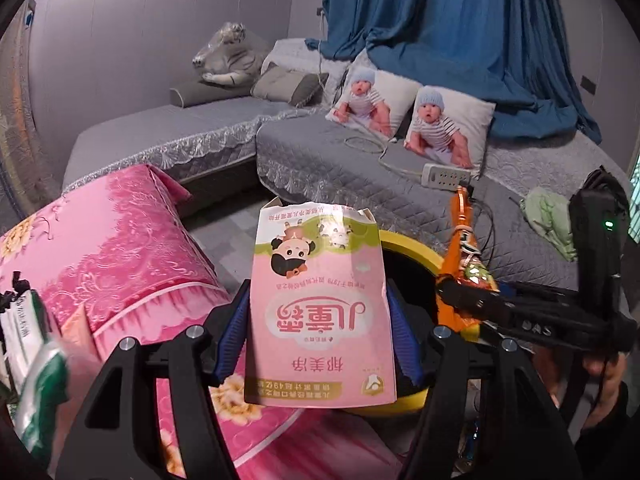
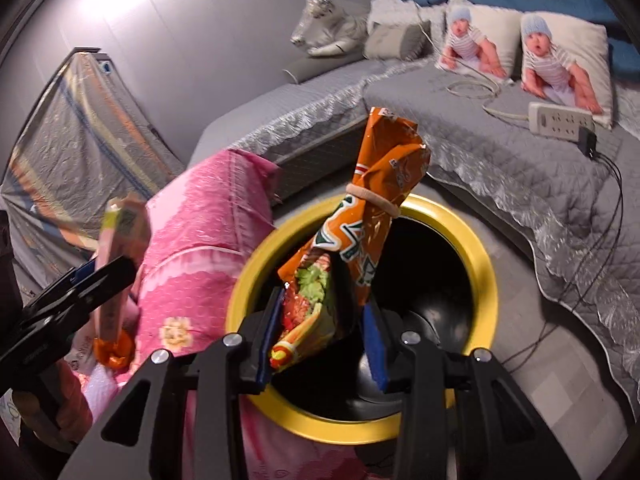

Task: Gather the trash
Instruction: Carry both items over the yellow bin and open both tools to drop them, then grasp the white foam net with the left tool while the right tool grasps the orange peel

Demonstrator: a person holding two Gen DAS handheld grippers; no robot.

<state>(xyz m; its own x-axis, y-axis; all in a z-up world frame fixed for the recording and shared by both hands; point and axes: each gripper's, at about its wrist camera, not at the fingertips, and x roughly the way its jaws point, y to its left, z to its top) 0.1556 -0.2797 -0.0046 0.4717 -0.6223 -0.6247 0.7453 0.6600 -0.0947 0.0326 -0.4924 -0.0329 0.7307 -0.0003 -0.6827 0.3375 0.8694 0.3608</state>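
Over the yellow-rimmed bin [image 2: 476, 240], the right gripper [image 2: 320, 332] pinches a crinkly orange snack bag [image 2: 372, 216] by its lower end, while the left gripper [image 1: 320, 320] clamps a light, stiff pink carton [image 1: 320, 308] across its flat middle, both likely featherweight and easily crushed.

The pink box [image 1: 320, 304] hides most of the yellow-rimmed bin [image 1: 404, 246] in the left wrist view, the snack bag [image 2: 360, 240] covers part of the bin's dark inside, and a blurred green-and-white packet [image 1: 36, 364] is cut off at the near left edge.
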